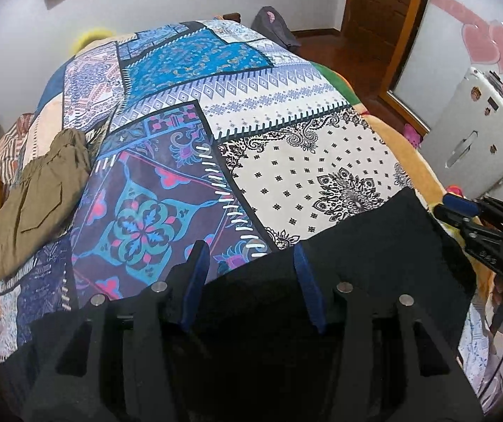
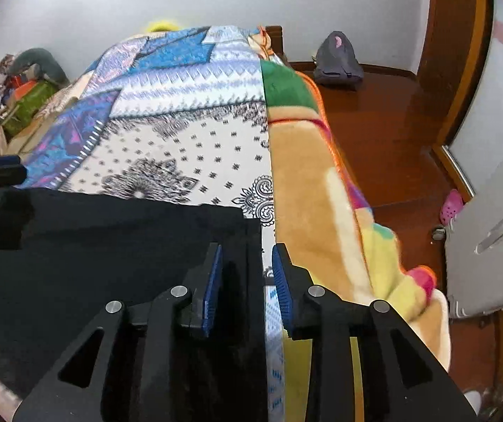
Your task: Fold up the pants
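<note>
Two grippers over black pants lying flat at near edge of patterned bedspread. Left gripper approx half open, nothing pinched. Right gripper slightly apart over pants' right edge, not gripping. Olive garment far left, well apart. Pants' near part hidden by tool bodies; folds unreadable, all black.
</note>
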